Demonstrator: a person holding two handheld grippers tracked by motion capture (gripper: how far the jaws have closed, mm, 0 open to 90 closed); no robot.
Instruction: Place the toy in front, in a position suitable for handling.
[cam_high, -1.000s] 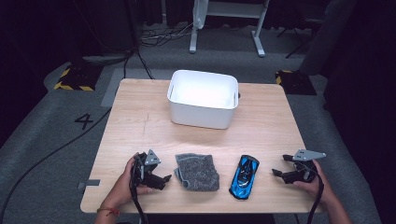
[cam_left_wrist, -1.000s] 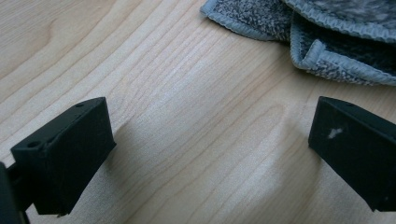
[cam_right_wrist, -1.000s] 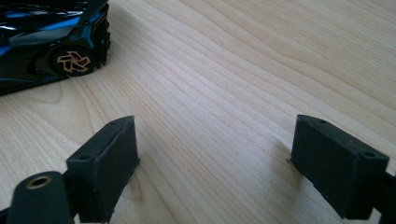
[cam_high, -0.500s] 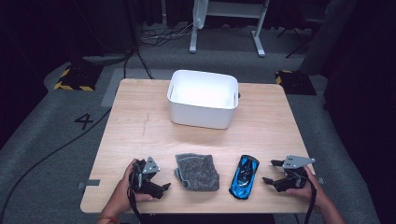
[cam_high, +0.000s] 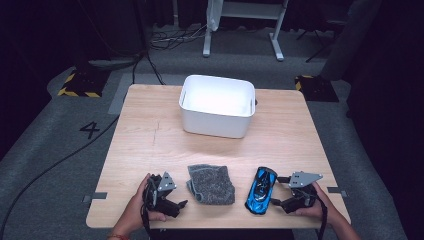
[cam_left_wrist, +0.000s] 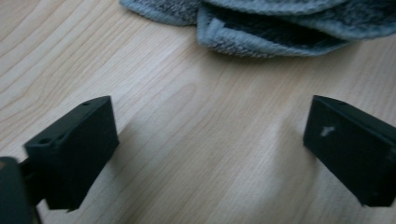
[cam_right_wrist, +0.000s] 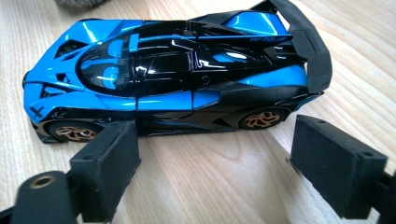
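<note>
Blue toy car (cam_right_wrist: 173, 79) lies just beyond right claw (cam_right_wrist: 212, 163).

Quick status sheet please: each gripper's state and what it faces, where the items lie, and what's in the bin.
left gripper: open, nothing between the jaws, pointing at the grey cloth, not touching it
right gripper: open, jaws beside the toy car, no grip yet
toy car: blue and black, on its wheels near the front edge, right of the cloth
grey cloth: folded, flat, between the two grippers
white bin: at the far middle of the table, upright, looks empty
likely next move: right gripper closes on the car
</note>
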